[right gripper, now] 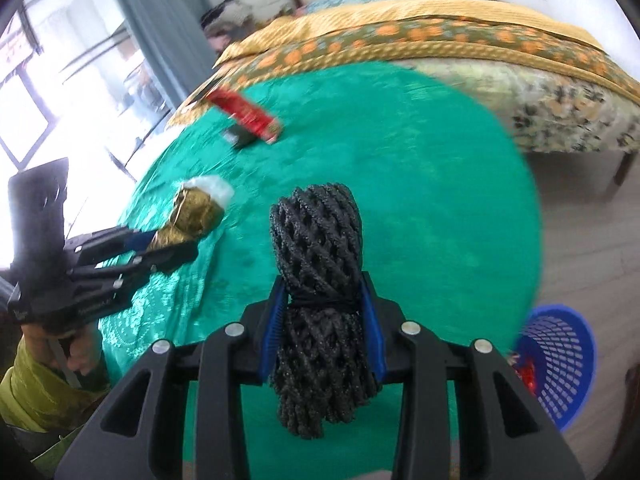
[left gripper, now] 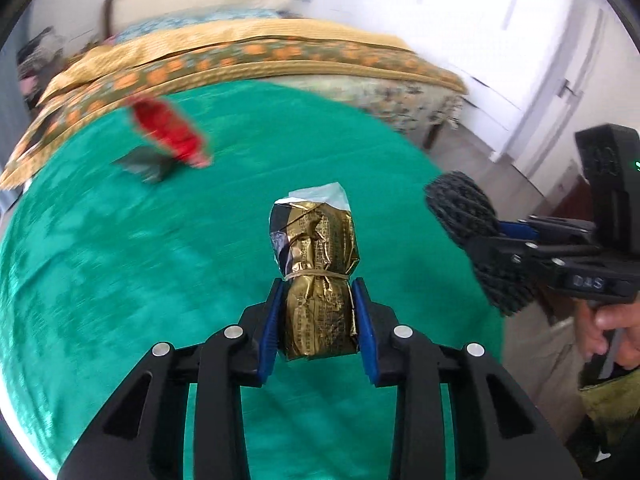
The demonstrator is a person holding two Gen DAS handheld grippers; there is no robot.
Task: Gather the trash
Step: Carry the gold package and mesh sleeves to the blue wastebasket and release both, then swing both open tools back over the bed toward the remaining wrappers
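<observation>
Left tool (left gripper: 316,316): closed on a crumpled gold foil wrapper (left gripper: 316,264) bound with a rubber band; wrapper pinched between the blue pads and held above the round green-covered table (left gripper: 120,260).
Right tool (right gripper: 324,320): closed on a rolled black foam mesh sleeve (right gripper: 320,280) tied at its middle; sleeve gripped between the blue pads, above the same table.
Red packet (left gripper: 172,136): left lying on the table's far side, partly over a dark flat item; blurred.
Blue perforated plastic basket (right gripper: 560,360): stood on the floor beside the table; red contents glimpsed inside.
Bed (right gripper: 440,40): placed beyond the table, covered by an orange-patterned spread.
</observation>
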